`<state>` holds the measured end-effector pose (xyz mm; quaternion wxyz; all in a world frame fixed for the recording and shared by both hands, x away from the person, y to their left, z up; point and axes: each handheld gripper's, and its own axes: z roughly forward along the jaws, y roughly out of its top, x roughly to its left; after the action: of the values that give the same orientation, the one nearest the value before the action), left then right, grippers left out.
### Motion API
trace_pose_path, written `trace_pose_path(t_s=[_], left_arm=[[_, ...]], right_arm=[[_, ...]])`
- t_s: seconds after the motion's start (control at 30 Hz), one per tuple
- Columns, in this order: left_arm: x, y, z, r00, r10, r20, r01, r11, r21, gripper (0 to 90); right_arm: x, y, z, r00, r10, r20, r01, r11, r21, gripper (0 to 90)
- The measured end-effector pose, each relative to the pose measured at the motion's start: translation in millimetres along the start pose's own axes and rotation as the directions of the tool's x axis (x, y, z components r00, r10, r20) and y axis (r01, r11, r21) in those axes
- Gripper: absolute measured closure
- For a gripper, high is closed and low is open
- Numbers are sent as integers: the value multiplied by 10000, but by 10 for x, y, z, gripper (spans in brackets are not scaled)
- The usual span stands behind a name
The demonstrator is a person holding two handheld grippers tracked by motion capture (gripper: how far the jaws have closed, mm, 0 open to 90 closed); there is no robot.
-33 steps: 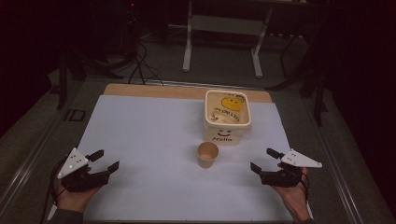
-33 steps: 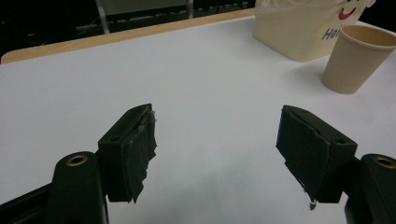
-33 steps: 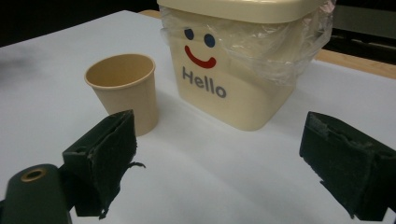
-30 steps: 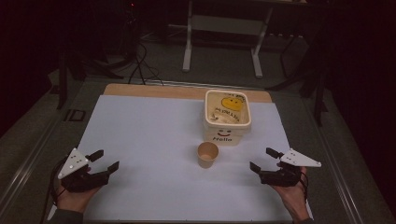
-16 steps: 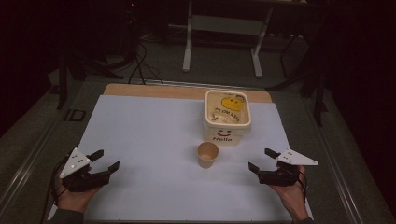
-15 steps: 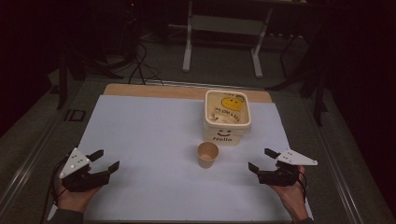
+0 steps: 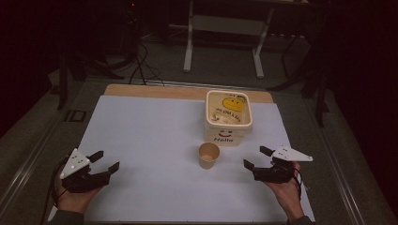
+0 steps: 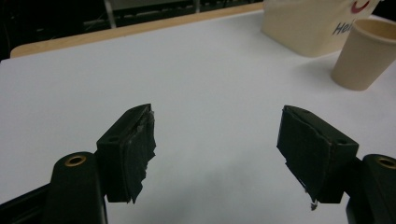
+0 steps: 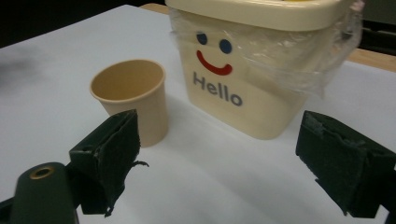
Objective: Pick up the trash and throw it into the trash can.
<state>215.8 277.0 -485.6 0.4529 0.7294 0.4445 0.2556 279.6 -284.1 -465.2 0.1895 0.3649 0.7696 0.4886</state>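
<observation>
A tan paper cup [image 7: 208, 155] stands upright on the white table top [image 7: 155, 136], just in front of a cream tub [image 7: 228, 116] with a smiley face and the word Hello. The tub is lined with clear plastic. My right gripper [image 7: 257, 157] is open near the front right, a short way right of the cup, with nothing between its jaws. In the right gripper view the cup [image 9: 132, 100] and tub [image 9: 261, 56] sit just beyond its jaws. My left gripper [image 7: 105, 161] is open at the front left, far from the cup [image 8: 365, 54].
The white surface covers a wooden table whose bare back edge [image 7: 187, 91] shows behind the tub. Dark floor, cables [image 7: 138, 61] and a white metal stand [image 7: 223, 28] lie beyond the table. Bare table spans the space between the two grippers.
The right gripper has edged slightly left toward the cup. The left gripper, cup and tub have stayed put.
</observation>
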Motion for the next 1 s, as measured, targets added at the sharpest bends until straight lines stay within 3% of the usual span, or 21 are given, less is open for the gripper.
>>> trace_pose_path(t_s=[1.0], left_arm=[[10, -15, 21, 9998, -131, -145, 133, 9998, 163, 290]], right_arm=[[329, 390, 495, 9983, -314, -495, 323, 9993, 191, 117]])
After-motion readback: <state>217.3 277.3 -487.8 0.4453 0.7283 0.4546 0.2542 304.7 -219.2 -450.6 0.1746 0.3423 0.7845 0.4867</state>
